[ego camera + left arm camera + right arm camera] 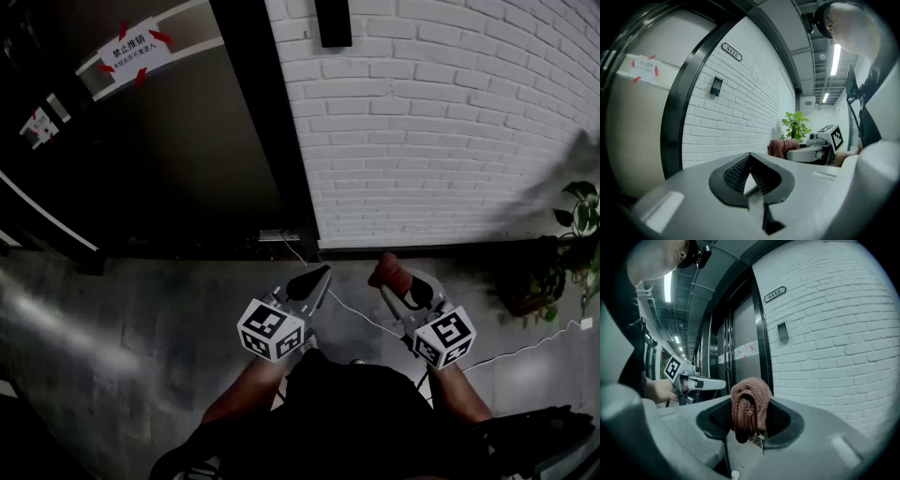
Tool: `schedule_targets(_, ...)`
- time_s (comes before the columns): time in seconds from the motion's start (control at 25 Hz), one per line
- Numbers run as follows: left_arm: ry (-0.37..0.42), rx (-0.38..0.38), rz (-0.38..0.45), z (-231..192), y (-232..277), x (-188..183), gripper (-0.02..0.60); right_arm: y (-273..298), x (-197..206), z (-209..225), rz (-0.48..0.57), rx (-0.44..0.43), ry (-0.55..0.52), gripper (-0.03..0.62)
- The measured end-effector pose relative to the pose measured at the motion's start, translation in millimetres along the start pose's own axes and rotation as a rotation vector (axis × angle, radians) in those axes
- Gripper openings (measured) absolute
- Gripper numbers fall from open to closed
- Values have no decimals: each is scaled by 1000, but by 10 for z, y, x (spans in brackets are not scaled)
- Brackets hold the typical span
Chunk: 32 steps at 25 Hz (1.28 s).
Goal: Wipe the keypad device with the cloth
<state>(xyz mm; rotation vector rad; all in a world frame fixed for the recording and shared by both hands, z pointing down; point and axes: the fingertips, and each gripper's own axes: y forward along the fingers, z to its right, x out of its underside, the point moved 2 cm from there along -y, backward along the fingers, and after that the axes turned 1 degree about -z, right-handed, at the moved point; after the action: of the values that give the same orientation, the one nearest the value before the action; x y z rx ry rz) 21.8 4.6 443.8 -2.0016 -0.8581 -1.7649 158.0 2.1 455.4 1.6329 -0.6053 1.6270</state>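
Note:
A small black keypad device (716, 86) hangs on the white brick wall, right of the dark door frame; it shows also as the keypad device (783, 331) in the right gripper view and at the head view's top edge as the keypad device (333, 22). My right gripper (750, 420) is shut on a folded reddish-brown cloth (750, 404), seen from above as the cloth (391, 272). My left gripper (751, 176) is shut with nothing between its jaws. Both grippers (314, 278) are held low, well below and away from the keypad.
A dark glass door (178, 141) with a white notice taped by red arrows (134, 49) stands left of the wall. A number plate (731, 51) is above the keypad. A potted plant (577, 234) stands at the right by the wall. A white cable (356, 314) runs across the grey floor.

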Motion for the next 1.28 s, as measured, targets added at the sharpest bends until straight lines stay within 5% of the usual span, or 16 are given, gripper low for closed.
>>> schedule_targets(0.72,-12,22,-27,-261,116,-6,17,271,35,101,-11,24,37,146)
schedule_targets(1.28,24,67,-11,-1148,217,-337,17,1184,-349,215,43,63,17,146)
